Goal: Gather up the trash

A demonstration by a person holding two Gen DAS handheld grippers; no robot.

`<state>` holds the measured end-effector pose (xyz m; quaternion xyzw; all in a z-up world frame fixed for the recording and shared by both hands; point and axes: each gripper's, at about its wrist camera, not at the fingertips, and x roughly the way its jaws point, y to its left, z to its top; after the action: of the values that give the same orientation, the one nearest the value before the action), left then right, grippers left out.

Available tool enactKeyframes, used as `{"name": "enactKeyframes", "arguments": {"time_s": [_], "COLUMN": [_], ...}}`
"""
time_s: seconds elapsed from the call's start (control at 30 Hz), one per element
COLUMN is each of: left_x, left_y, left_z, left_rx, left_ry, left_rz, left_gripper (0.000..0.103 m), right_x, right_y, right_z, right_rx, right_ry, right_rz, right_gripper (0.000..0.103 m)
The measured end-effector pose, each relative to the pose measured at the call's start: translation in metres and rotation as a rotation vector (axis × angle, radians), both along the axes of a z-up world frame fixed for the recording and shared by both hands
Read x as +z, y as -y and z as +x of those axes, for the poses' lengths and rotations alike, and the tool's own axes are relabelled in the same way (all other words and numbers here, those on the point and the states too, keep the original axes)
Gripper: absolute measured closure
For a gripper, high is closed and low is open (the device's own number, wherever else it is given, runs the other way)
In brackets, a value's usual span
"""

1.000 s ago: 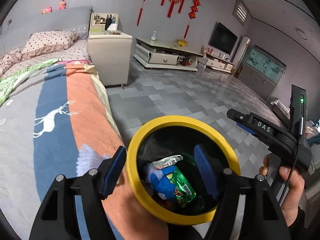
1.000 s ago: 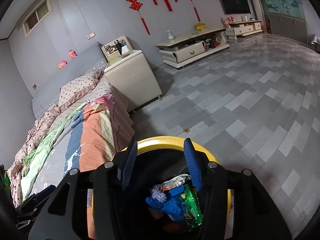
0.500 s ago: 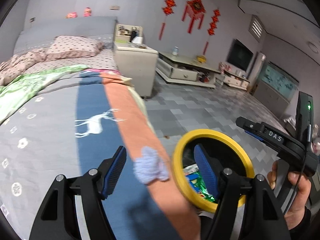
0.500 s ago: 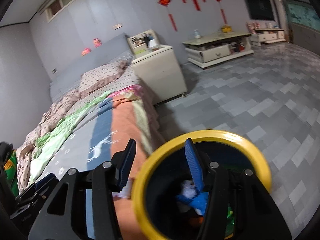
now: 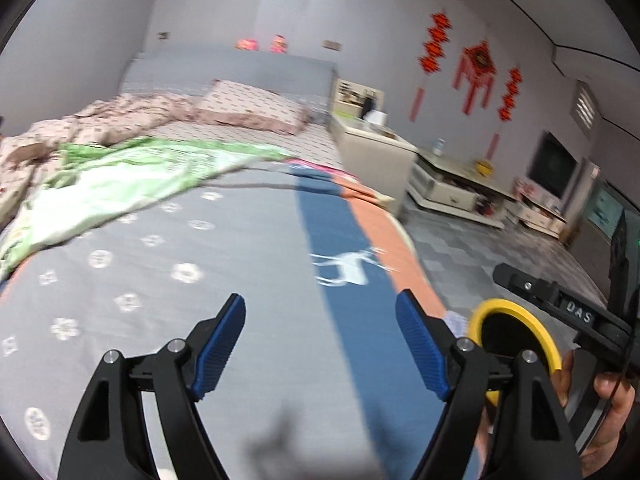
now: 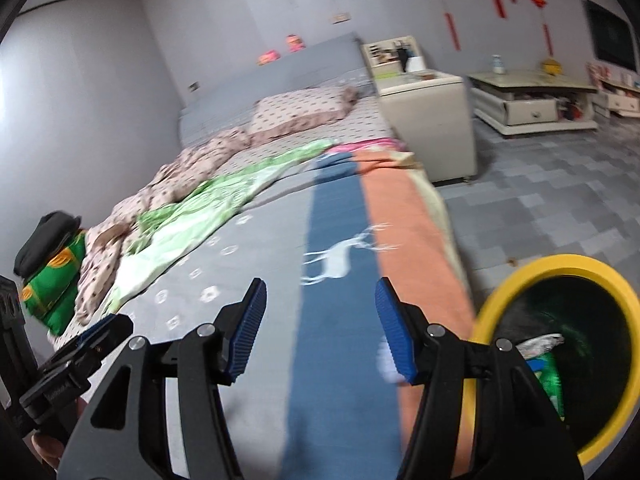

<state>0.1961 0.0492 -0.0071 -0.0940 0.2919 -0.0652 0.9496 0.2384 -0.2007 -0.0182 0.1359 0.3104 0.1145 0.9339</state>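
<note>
Both my tools have swung off the yellow-rimmed bin [image 6: 560,344] onto the bed [image 5: 224,248]. My left tool [image 5: 320,348] and right tool [image 6: 320,330] have just been opening, nothing between the jaws. Wrappers [image 6: 540,350] lie binned, so I'm hunting more trash.

Both views are smeared by motion. In the right wrist view the yellow-rimmed bin [image 6: 560,264] is cut off by the lower right edge, and a gripper finger covers its near rim. The wrappers [image 6: 540,346] inside are too blurred to identify. In the left wrist view the bin's inside shows only black.
</note>
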Motion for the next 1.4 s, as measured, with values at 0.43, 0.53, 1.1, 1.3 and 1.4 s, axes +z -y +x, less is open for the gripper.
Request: {"name": "enactKeyframes", "arguments": {"time_s": [0.43,0.53,1.1,1.3,1.4], "left_x": [0.003,0.001,-0.004,-0.001,-0.001], "left_y": [-0.065,-0.065,-0.064,-0.063,-0.062], "left_z": [-0.052,-0.059,-0.094,-0.103,-0.106], "left_rx": [0.156,0.174,0.212,0.204,0.2], "left_ry": [0.09,0.114,0.172,0.189,0.191], "left_rz": [0.093,0.087,0.044,0.025,0.02], "left_gripper": [0.013,0.011,0.008,0.008,0.008], "right_x": [0.002,0.0,-0.009,-0.006,-0.006], "right_y": [-0.088,-0.091,-0.095,-0.092,-0.092], "right_z": [-0.015,-0.022,-0.052,-0.067,-0.073], "right_rx": [0.044,0.02,-0.046,-0.07,-0.077], "right_ry": [0.072,0.098,0.175,0.215,0.228], "right_rz": [-0.035,-0.074,-0.127,-0.143,-0.149], "right_gripper": [0.008,0.008,0.008,0.008,0.008]}}
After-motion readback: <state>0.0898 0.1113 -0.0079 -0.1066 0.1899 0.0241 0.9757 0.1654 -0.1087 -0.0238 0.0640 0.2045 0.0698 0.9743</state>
